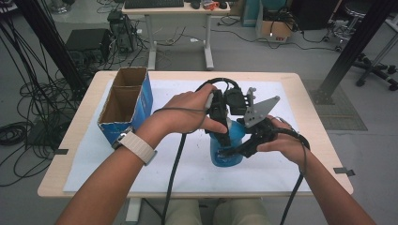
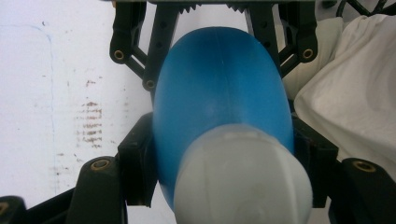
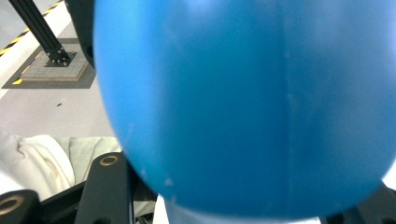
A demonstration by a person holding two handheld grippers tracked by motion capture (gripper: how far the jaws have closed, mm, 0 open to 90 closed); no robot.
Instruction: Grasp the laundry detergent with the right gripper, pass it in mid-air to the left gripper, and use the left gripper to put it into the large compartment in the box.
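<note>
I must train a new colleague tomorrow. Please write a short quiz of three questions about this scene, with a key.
1. True or false: both tools are shut on the blue plastic bottle with a white cap.
2. What stands at the table's left? A. an open blue cardboard box B. a metal bowl
3. Which tool grips the bottle from above, near the cap?

Key: 1 true; 2 A; 3 the left tool, while the right tool grips from the side.

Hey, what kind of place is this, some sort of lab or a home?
Most likely a lab or workshop, not a home. Loose cables sprawl over the grey floor, a desk with a keyboard stands behind the table, and black metal frame posts flank it.
</note>
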